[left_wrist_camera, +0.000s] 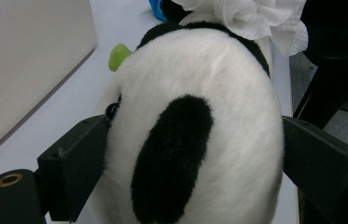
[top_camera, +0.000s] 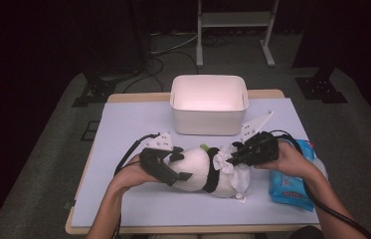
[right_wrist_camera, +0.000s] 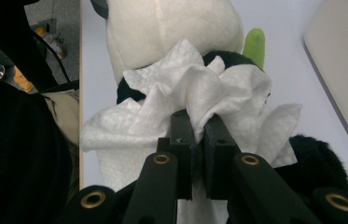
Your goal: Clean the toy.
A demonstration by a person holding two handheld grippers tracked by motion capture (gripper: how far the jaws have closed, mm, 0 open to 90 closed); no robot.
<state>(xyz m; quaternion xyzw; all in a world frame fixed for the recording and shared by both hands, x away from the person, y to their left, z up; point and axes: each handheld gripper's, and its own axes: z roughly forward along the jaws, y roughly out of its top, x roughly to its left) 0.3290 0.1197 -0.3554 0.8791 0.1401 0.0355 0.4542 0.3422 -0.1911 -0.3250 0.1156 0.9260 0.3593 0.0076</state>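
Note:
A black-and-white plush panda [top_camera: 198, 169] lies on its side on the lilac table top [top_camera: 123, 124]. A small green tuft [left_wrist_camera: 118, 56] sticks out of it. My left gripper [top_camera: 178, 167] straddles the round white head [left_wrist_camera: 199, 93]. Its jaws stand wide on either side and the fur between them looks unsqueezed. My right gripper [top_camera: 232, 157] is shut on a crumpled white wipe [right_wrist_camera: 199, 88], which rests against the panda's black band and body [right_wrist_camera: 171, 28]. Part of the wipe [top_camera: 240, 177] drapes over the panda's right end.
A white plastic bin [top_camera: 208, 104] stands just behind the panda at the table's far middle. A blue pack of wipes [top_camera: 290, 186] lies at the right under my right forearm. Cables trail from both grippers. Dark floor and stands surround the table.

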